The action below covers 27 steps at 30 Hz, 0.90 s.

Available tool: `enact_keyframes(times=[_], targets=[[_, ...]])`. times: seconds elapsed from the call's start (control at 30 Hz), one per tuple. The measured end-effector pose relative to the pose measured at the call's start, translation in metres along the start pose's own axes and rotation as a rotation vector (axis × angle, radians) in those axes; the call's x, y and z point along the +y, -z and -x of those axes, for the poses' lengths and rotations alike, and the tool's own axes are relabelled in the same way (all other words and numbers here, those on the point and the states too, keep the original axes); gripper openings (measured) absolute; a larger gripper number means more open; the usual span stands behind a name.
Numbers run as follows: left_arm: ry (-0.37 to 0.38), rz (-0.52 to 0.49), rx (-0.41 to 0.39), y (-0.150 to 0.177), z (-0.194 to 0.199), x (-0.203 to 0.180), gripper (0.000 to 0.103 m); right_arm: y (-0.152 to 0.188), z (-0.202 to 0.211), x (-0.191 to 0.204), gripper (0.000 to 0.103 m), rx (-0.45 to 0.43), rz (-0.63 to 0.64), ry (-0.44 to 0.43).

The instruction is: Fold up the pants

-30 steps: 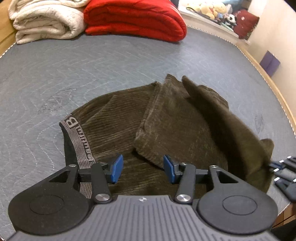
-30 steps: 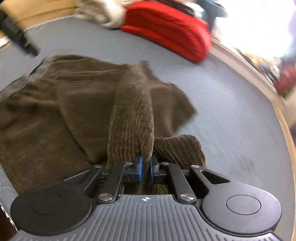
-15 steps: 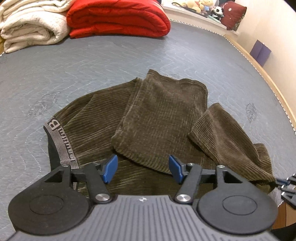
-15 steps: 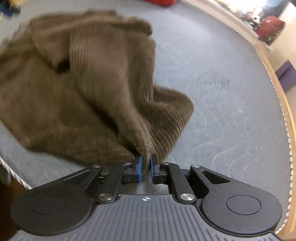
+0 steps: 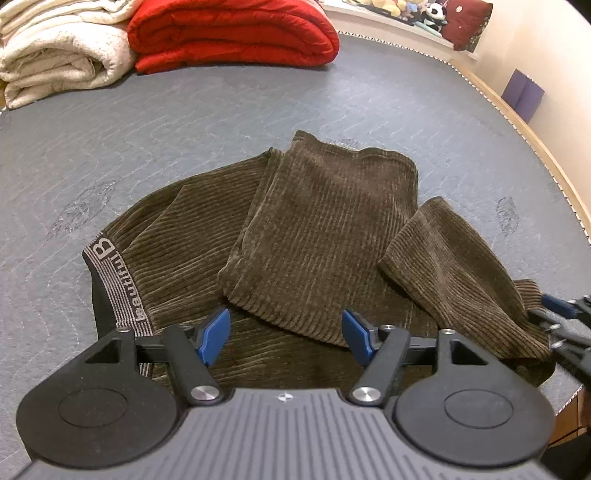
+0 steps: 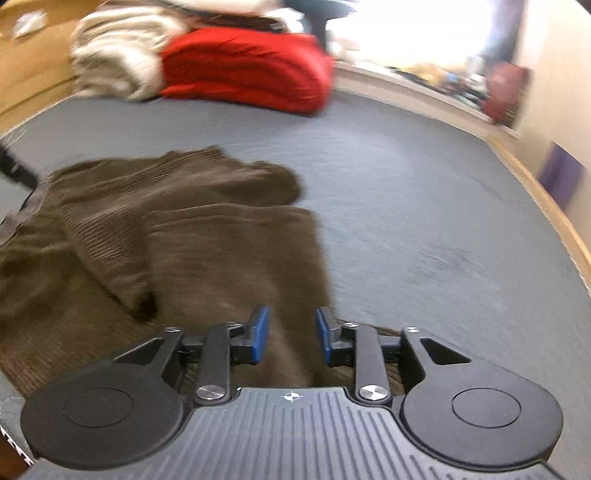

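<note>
My left tongs (image 5: pixel 286 336) are spreading wide with nothing gripped, over the near edge of the brown corduroy pants (image 5: pixel 317 236). My right tongs (image 6: pixel 290 338) are opening too; a fold of cloth sits loose between the pads. The grey waistband (image 5: pixel 114 280), at left, reads "beautiful B". The pants lie half-folded on a grey quilted mattress (image 5: pixel 184 125); red (image 5: pixel 229 33) and cream blankets (image 5: pixel 59 51) sit far off.
</note>
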<state>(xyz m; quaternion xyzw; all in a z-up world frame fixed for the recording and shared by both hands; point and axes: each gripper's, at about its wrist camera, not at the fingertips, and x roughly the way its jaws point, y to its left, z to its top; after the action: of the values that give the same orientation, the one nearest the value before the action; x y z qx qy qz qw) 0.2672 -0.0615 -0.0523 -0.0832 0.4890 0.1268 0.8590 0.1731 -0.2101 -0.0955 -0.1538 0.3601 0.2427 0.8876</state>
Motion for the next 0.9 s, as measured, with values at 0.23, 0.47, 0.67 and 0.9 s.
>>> enact_keyframes(times=[0.23, 0.47, 0.67, 0.9], targets=[[-0.015, 0.000, 0.010, -0.001, -0.006, 0.002, 0.075, -0.027, -0.048, 0.081, 0.052, 0.080, 0.249, -0.066], [-0.033, 0.016, 0.018, -0.006, -0.011, 0.014, 0.075, -0.020, -0.095, 0.117, 0.050, 0.215, 0.491, 0.022], [-0.036, 0.026, 0.019, -0.009, -0.012, 0.015, 0.076, -0.031, -0.082, 0.090, 0.019, 0.160, 0.373, -0.038], [-0.029, -0.020, 0.036, -0.004, -0.019, -0.006, 0.076, -0.040, -0.021, 0.015, 0.017, -0.040, 0.066, -0.103]])
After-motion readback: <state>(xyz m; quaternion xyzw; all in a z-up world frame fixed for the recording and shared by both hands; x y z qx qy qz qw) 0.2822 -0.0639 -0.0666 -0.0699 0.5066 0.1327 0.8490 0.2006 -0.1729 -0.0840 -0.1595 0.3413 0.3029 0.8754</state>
